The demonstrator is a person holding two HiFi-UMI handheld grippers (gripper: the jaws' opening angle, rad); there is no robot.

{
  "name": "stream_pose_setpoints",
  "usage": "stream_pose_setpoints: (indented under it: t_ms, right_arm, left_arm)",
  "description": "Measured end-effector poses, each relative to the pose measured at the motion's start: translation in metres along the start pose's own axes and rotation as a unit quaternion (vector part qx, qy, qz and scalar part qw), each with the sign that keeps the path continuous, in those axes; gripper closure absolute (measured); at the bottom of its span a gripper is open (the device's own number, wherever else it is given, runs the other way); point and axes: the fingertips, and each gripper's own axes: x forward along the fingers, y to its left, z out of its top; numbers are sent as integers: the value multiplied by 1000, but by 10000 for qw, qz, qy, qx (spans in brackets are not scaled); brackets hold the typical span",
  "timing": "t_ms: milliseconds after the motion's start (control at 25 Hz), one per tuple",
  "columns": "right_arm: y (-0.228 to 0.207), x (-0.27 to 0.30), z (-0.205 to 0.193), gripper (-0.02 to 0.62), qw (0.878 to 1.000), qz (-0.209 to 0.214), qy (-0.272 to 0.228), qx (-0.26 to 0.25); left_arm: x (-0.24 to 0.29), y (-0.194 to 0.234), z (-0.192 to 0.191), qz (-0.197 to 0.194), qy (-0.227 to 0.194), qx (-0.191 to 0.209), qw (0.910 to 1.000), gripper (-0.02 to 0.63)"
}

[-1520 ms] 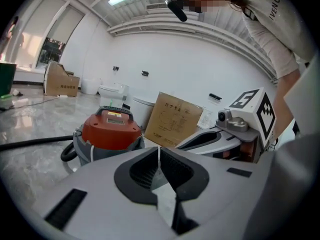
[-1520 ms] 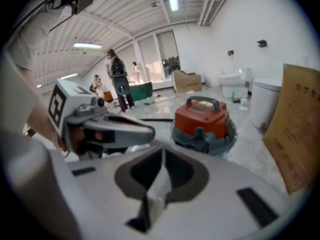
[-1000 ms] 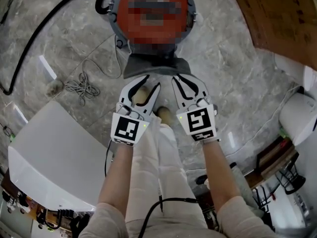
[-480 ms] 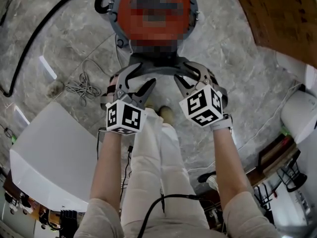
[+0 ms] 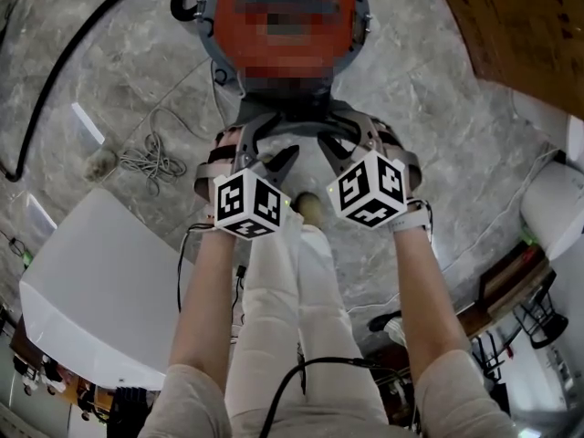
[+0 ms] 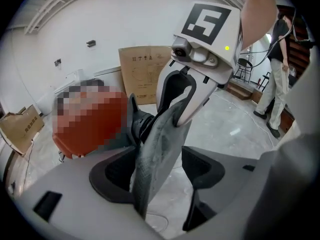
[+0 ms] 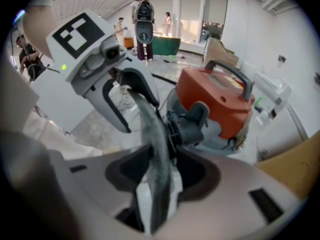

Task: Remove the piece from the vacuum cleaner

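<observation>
An orange vacuum cleaner (image 5: 224, 18) stands on the floor ahead of me, with a flat grey piece (image 5: 290, 122) sticking out of its near side. My left gripper (image 5: 263, 153) and right gripper (image 5: 351, 146) reach down onto that piece side by side. In the left gripper view the grey piece (image 6: 159, 149) stands edge-on between the jaws, with a gap to the right pad. The right gripper view shows the grey piece (image 7: 156, 159) between its pads as well. Both pairs of jaws have just been opening and stand wide, pressing on nothing.
A black hose (image 5: 55, 71) curves over the floor at far left, near a loose coiled cord (image 5: 151, 158). A white box (image 5: 100, 281) lies left of my legs and shoes (image 5: 308, 210). A brown board (image 5: 529, 26) is at top right. People (image 7: 142, 24) stand far back.
Both grippers have sunk toward the vacuum cleaner, rolled, and spread their jaws. They were above my shoes; now they straddle the grey piece.
</observation>
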Motion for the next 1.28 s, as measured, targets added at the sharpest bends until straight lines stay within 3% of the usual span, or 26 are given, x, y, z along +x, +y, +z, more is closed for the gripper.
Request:
stream_pose_setpoints:
  t_ms: [200, 480, 600, 720, 960, 1280]
  right_arm:
    - [3, 2, -1, 423, 10000, 18, -42, 12]
    - [4, 1, -2, 444, 9999, -37, -61, -102]
    - [5, 0, -3, 471, 9998, -122, -65, -168]
    - [5, -2, -3, 511, 9996, -204, -116, -162]
    - [9, -3, -5, 537, 9994, -244, -119, -222]
    - [13, -6, -2, 540, 9991, -291, -70, -296]
  left_arm:
    - [11, 0, -6, 36, 330, 689, 9971, 311]
    - [22, -3, 2, 41, 548, 1178, 9915, 313]
    - [21, -2, 5, 211, 509, 1143, 9919, 335]
    - [18, 2, 6, 357, 453, 996, 9934, 425]
    - [13, 1, 4, 373, 418, 879, 9946, 511]
    - [9, 1, 1, 420, 469, 597, 9962, 535]
